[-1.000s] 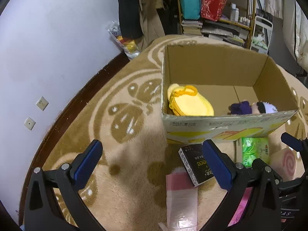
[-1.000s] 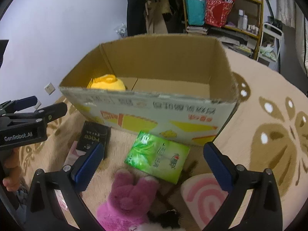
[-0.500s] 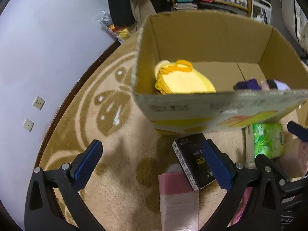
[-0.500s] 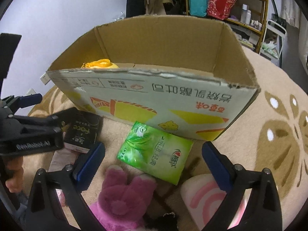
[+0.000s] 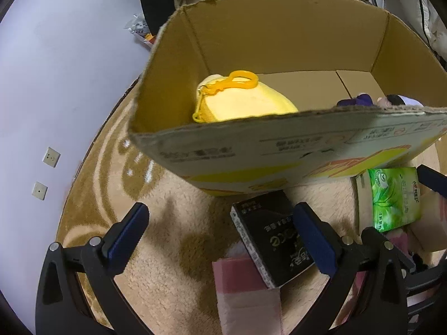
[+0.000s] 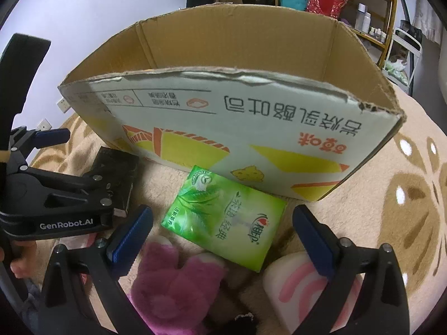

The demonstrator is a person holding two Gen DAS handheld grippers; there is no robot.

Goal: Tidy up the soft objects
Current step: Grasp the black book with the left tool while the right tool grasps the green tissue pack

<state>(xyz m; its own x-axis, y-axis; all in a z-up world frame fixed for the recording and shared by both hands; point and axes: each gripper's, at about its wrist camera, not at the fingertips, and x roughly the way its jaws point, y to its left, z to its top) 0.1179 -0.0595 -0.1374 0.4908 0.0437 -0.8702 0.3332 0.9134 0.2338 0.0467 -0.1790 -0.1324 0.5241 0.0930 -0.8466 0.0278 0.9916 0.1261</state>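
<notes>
Brown corrugated cardboard box with white front printed in yellow and orange shapes mid-frame, yellow plush toy with yellow plastic clip inside, glossy green leaf-print tissue pack below, magenta fuzzy plush toy bottom centre, tan-and-brown floral patterned carpet right

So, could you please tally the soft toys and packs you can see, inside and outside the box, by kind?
Plush toys in the cardboard box: 2 (yellow plush, purple doll)
Plush toys on the carpet: 2 (magenta plush, pink-swirl cushion)
Packs on the carpet: 3 (green tissue pack, black pack, pink pack)
Total: 7
</notes>
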